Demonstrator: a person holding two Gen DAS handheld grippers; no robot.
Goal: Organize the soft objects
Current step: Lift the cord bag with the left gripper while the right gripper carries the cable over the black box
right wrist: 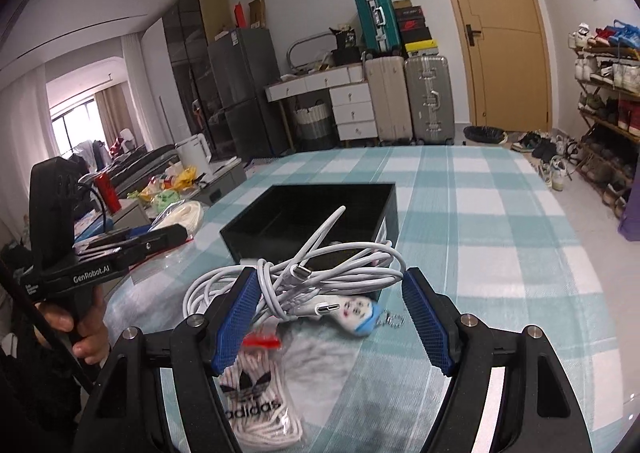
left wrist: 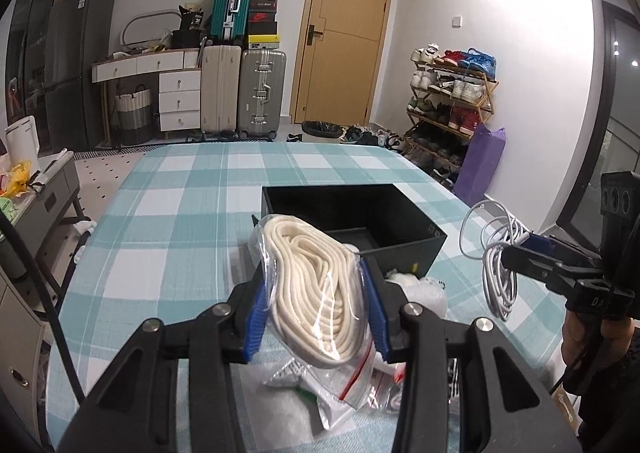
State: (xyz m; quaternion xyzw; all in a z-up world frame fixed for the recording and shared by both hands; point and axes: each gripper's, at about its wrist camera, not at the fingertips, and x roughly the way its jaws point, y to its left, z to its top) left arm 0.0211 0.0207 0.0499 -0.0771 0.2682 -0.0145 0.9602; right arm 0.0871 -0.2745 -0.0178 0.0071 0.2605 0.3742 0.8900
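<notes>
My left gripper (left wrist: 318, 303) is shut on a clear zip bag of cream rope (left wrist: 316, 281), held above the table just in front of the open black box (left wrist: 352, 213). My right gripper (right wrist: 330, 313) has its jaws wide apart around a bundle of white USB cable (right wrist: 316, 273) that hangs off the left pad (right wrist: 236, 309). The cable bundle also shows in the left wrist view (left wrist: 496, 253), lifted to the right of the box. The black box (right wrist: 312, 213) lies just beyond the cable. The bag of rope (right wrist: 188, 215) shows at the left.
A checked teal tablecloth (left wrist: 180, 213) covers the table. Below the grippers lie an adidas lace bag (right wrist: 256, 401), a small doll keychain (right wrist: 360, 313) and other plastic bags (left wrist: 332, 393). Something white (left wrist: 416, 281) lies at the box's near corner.
</notes>
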